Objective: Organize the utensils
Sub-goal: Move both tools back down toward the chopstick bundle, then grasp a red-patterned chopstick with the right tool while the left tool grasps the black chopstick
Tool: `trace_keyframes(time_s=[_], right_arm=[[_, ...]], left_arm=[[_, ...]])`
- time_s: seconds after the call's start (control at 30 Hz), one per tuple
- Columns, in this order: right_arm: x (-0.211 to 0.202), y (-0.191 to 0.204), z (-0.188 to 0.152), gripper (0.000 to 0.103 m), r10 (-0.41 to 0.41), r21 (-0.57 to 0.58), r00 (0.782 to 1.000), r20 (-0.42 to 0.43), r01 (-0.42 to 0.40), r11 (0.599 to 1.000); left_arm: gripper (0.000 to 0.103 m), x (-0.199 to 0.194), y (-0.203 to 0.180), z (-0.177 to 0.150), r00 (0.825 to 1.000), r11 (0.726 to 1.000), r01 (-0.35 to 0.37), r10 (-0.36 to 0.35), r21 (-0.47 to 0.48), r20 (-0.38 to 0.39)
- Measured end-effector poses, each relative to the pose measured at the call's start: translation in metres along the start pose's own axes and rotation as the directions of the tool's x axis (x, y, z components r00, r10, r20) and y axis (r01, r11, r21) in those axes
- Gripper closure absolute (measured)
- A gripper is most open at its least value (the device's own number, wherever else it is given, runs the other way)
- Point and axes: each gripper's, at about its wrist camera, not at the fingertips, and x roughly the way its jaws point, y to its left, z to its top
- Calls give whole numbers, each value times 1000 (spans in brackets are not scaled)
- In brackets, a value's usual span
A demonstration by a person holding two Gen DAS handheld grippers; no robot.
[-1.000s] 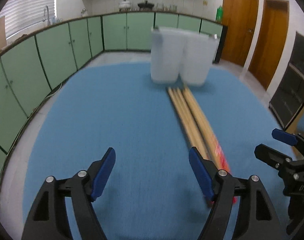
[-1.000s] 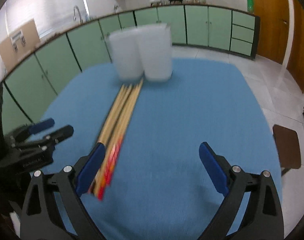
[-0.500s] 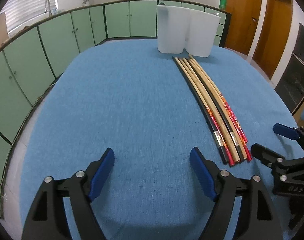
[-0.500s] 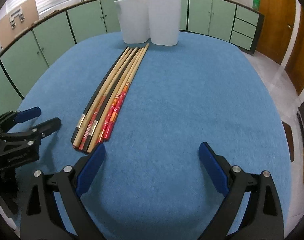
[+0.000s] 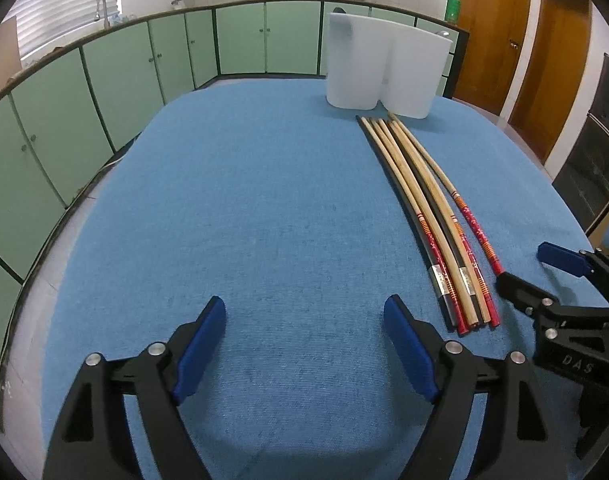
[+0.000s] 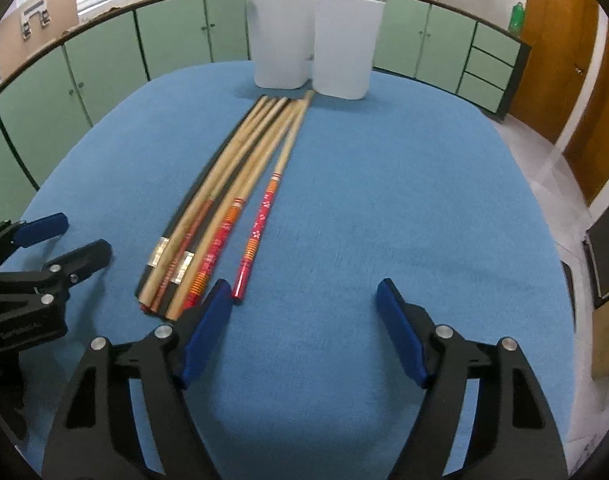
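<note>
- The right gripper [image 6: 300, 330] hovers at the bottom of its frame with jaws spread wide and nothing between them; its left pad [image 6: 206, 330] sits just beside the butt ends of the chopsticks.
- The left gripper [image 5: 304, 346] is likewise wide and empty, low in its frame over bare blue cloth [image 5: 264, 220].
- The chopsticks [image 6: 228, 204] lie bunched, running up centre-left toward the two white holders [image 6: 312, 62] at the top.
- The red-handled chopstick [image 6: 260, 224] lies slightly apart on the bundle's right; it looks the easiest first pick, gripped near its patterned end without nudging neighbours.
</note>
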Motion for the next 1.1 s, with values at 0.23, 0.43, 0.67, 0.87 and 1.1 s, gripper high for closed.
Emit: trace_keyframes(time_s=[0.23, 0.43, 0.67, 0.87, 1.1], right_arm=[[0, -1, 0, 61, 95, 36, 995, 20, -96, 995], [0, 7, 0, 97, 97, 11, 995, 30, -97, 995], [-5, -7, -4, 98, 87, 36, 996, 29, -88, 996], [-3, -12, -5, 98, 89, 47, 996, 31, -90, 995], [-3, -14, -6, 98, 89, 45, 996, 30, -90, 995]], left_arm=[[22, 1, -9, 2, 1000, 1000, 11, -11, 1, 0], [22, -2, -16, 1, 999, 999, 40, -40, 8, 0], [22, -2, -34, 0, 996, 995, 87, -86, 39, -3], [22, 2, -42, 0, 998, 995, 70, -70, 64, 0], [20, 2, -36, 0, 1000, 998, 30, -31, 62, 3]])
